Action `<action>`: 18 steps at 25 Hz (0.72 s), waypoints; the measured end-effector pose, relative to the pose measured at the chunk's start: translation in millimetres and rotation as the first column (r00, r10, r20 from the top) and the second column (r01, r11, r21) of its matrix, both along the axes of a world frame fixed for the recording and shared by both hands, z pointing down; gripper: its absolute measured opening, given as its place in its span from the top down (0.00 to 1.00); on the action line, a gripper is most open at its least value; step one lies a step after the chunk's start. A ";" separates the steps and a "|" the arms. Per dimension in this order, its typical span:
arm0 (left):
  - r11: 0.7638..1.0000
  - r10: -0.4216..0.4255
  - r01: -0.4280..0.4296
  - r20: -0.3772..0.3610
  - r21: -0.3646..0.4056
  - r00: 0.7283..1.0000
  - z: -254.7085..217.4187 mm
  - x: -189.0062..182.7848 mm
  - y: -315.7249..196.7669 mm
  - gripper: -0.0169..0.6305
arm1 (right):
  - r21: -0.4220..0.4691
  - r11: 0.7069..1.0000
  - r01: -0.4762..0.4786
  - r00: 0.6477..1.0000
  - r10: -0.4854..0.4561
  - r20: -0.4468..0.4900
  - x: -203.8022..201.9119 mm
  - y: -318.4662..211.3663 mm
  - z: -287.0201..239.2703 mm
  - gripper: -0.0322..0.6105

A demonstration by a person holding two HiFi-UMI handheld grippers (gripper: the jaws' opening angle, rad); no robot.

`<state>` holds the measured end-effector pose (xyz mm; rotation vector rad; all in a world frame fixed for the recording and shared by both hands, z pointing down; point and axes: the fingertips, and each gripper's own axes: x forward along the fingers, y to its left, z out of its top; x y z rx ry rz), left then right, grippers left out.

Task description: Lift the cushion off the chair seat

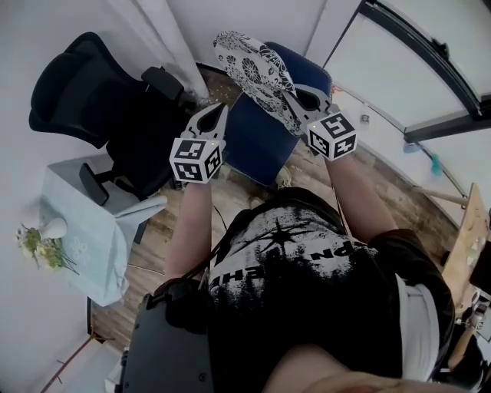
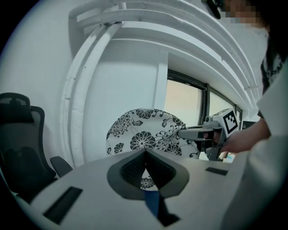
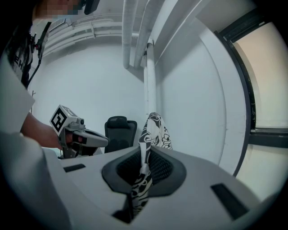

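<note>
Right gripper is clamped on the rim of the floral cushion, with a fold of fabric pinched between its jaws. The cushion stands on edge above the blue chair seat. It looks clear of the seat, though its lower edge is hidden. From the right gripper it runs straight ahead, edge-on, its long axis pointing away toward the far wall. The left gripper has its jaws together on nothing and sits just beside the cushion on its left, with the broad patterned face turned toward it. So the right hand carries the whole load. My read: any further lift goes straight up, and the left gripper is free to steady the near rim if the cushion sags.
</note>
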<state>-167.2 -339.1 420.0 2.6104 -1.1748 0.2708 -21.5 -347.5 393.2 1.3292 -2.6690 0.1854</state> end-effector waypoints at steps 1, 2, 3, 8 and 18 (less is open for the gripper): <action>1.000 0.002 -0.002 -0.001 -0.002 1.000 0.6 0.6 0.8 0.95 | 0.000 1.000 -0.001 1.000 0.001 0.000 -0.2 1.0 0.0 0.90; 1.000 0.004 -0.004 -0.001 -0.002 1.000 0.9 0.9 1.6 0.95 | 0.000 1.000 -0.002 1.000 0.002 0.000 -0.4 1.8 0.1 0.90; 1.000 0.005 -0.005 -0.002 -0.002 1.000 0.8 0.7 2.2 0.95 | 0.002 1.000 -0.003 1.000 0.003 0.000 -0.9 2.5 0.2 0.90; 1.000 0.005 -0.005 -0.010 0.001 1.000 0.6 0.3 5.6 0.95 | 0.020 1.000 0.004 1.000 -0.004 -0.006 -4.4 8.5 -2.0 0.90; 1.000 0.018 -0.018 0.002 0.000 1.000 1.9 -1.4 15.9 0.95 | 0.039 0.999 0.005 1.000 -0.005 -0.011 -9.8 20.0 -1.5 0.90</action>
